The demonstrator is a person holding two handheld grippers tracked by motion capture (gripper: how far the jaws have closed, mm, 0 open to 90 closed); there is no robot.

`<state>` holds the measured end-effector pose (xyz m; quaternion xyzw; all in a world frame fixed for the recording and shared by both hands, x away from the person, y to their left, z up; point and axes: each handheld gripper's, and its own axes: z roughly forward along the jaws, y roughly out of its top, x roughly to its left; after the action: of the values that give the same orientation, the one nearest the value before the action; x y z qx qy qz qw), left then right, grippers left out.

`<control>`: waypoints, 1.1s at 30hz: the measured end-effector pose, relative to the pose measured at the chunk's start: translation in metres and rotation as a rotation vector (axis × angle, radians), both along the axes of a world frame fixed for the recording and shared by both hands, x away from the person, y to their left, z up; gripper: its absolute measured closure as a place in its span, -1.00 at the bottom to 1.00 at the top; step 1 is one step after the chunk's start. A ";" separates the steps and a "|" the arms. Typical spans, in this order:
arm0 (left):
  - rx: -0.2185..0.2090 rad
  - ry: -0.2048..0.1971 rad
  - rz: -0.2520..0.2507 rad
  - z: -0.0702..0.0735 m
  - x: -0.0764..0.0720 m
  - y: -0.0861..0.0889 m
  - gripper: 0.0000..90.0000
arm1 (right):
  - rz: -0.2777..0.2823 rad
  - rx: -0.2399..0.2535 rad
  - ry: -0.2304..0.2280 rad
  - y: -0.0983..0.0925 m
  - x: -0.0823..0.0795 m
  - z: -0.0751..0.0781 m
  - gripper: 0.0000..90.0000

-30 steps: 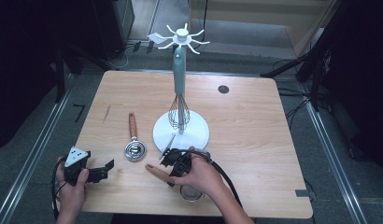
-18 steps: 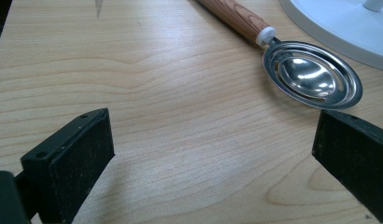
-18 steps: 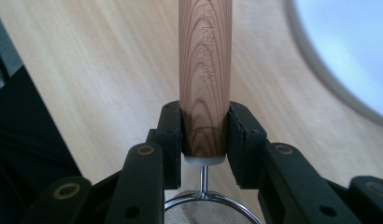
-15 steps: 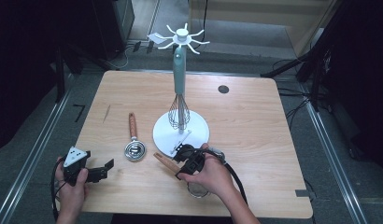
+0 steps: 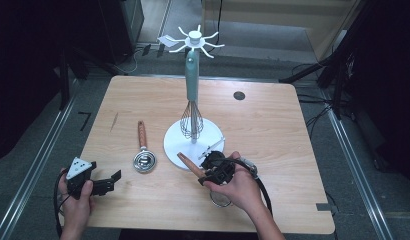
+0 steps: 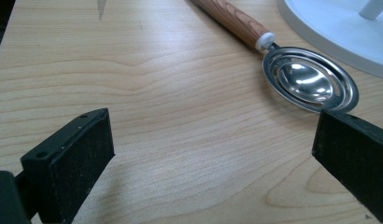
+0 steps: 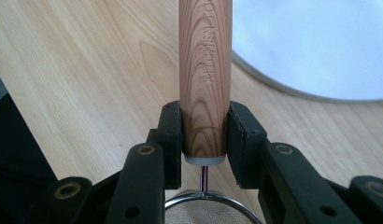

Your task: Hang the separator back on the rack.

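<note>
**Strainer handle pinched at the near edge of a pale wooden table**

Nearest the person, the right gripper (image 7: pixel 204 135) pinches the wooden handle of a small mesh strainer (image 7: pixel 205 70), its pads pressed on either side of the handle's lower end, with the wire rim and mesh just below them. In the high view the handle slants up and left out of that gripper (image 5: pixel 213 172).

Well off to its left, the left gripper (image 5: pixel 100 184) sits low over the table (image 5: pixel 273 125), jaws spread wide with bare wood between them. Just ahead of it lies a wooden-handled steel egg separator (image 6: pixel 311 86).

Beyond both grippers stands a white-based utensil stand (image 5: pixel 193 90) with a whisk (image 5: pixel 191 122) hanging on it. Farther back, the light-grained tabletop ends at dark floor and cables.
</note>
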<state>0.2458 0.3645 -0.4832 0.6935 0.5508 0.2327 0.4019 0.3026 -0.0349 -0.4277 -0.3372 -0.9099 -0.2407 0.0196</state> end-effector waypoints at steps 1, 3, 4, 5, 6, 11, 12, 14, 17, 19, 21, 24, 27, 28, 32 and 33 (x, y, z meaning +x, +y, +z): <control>-0.007 -0.003 0.004 0.000 0.000 0.001 -1.00 | -0.006 0.005 -0.007 -0.003 0.000 0.001 0.57; -0.017 -0.003 0.005 0.000 0.000 0.002 -1.00 | -0.019 0.014 -0.017 -0.008 -0.001 0.003 0.57; -0.018 -0.004 0.006 0.000 -0.001 0.002 -1.00 | -0.025 0.021 -0.027 -0.010 -0.002 0.003 0.57; -0.018 -0.004 0.007 0.000 -0.001 0.002 -1.00 | -0.032 0.030 -0.033 -0.013 -0.003 0.004 0.57; -0.017 -0.005 0.007 0.000 -0.001 0.002 -1.00 | -0.031 0.038 -0.040 -0.016 -0.003 0.004 0.57; -0.042 -0.015 0.019 0.001 -0.001 0.004 -1.00 | -0.051 0.054 -0.073 -0.026 -0.006 0.005 0.57; -0.051 -0.016 0.022 0.001 -0.002 0.005 -1.00 | -0.061 0.059 -0.078 -0.028 -0.007 0.005 0.57; -0.059 -0.021 0.023 0.001 -0.002 0.006 -1.00 | -0.070 0.069 -0.092 -0.032 -0.008 0.005 0.57; -0.048 -0.020 0.019 0.001 -0.002 0.005 -1.00 | -0.091 0.087 -0.106 -0.040 -0.009 0.004 0.57; -0.043 -0.022 0.019 0.001 -0.002 0.004 -1.00 | -0.105 0.080 -0.114 -0.044 -0.009 0.003 0.57; -0.044 -0.023 0.021 0.001 -0.002 0.004 -1.00 | -0.119 0.093 -0.125 -0.050 -0.009 0.005 0.57; -0.050 -0.021 0.023 0.001 -0.002 0.005 -1.00 | -0.125 0.118 -0.131 -0.057 -0.010 0.006 0.57; -0.060 -0.020 0.025 0.001 -0.002 0.006 -1.00 | -0.142 0.143 -0.147 -0.065 -0.010 0.008 0.57; -0.066 -0.023 0.029 0.001 -0.002 0.006 -1.00 | -0.153 0.149 -0.152 -0.068 -0.009 0.008 0.57; -0.085 -0.025 0.034 0.001 -0.003 0.008 -1.00 | -0.183 0.175 -0.174 -0.077 -0.009 0.011 0.56; -0.087 -0.027 0.036 0.001 -0.003 0.008 -1.00 | -0.185 0.177 -0.186 -0.077 -0.010 0.012 0.56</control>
<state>0.2430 0.3728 -0.4820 0.6623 0.5673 0.2251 0.4346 0.2927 -0.1124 -0.4156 -0.3927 -0.8482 -0.3509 -0.0573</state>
